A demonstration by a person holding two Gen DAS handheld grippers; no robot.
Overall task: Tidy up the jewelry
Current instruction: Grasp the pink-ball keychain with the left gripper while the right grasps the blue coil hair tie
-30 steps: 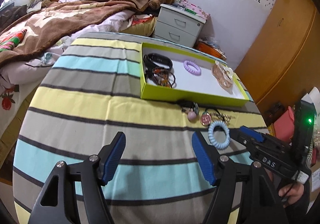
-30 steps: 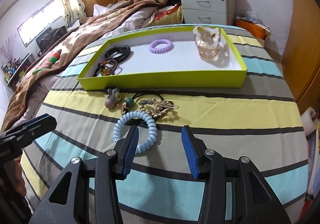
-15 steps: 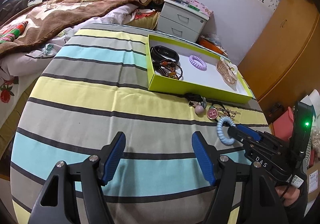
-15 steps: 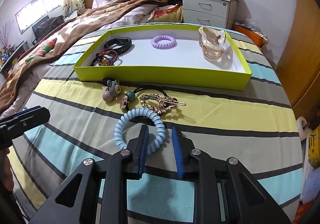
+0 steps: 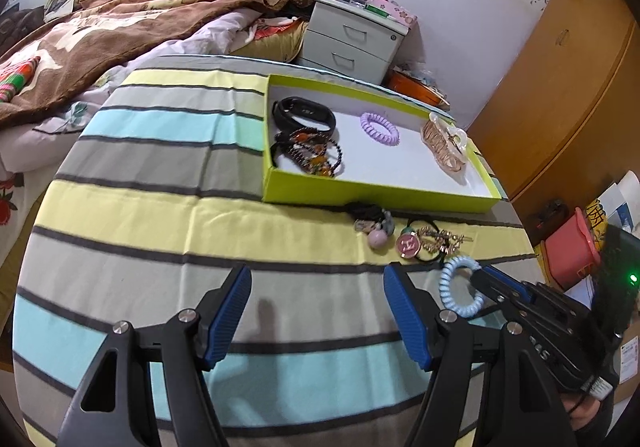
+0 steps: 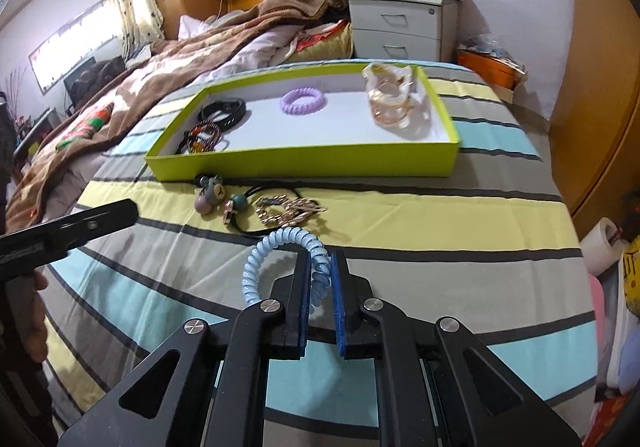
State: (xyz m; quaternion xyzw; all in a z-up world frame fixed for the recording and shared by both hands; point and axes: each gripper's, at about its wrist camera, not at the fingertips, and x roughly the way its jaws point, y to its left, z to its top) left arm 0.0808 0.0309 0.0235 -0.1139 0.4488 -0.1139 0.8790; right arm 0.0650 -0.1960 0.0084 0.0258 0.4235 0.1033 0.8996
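While its blue pads pinch one side of the pale blue spiral hair tie (image 6: 280, 263), the right gripper (image 6: 320, 287) holds that coil tilted up off the striped bedspread (image 6: 420, 279).

Nearest in the left wrist view, the left gripper (image 5: 316, 311) hangs with its jaws spread wide over bare cloth, nothing between them. Just past the blue coil lie a gold-coloured chain hair clip (image 6: 288, 209), a black elastic with a round pink charm (image 5: 408, 245), and a small bear-head hair bobble with a mauve ball (image 6: 210, 193), all near the front wall of the shallow lime-green cardboard tray (image 6: 304, 163). Inside the tray sit a black wristband (image 5: 304, 113) and dark beaded bracelets (image 5: 312, 155) at the left, a lilac spiral hair tie (image 6: 303, 101) mid-tray, and translucent amber claw clips (image 6: 392, 103) at the right.
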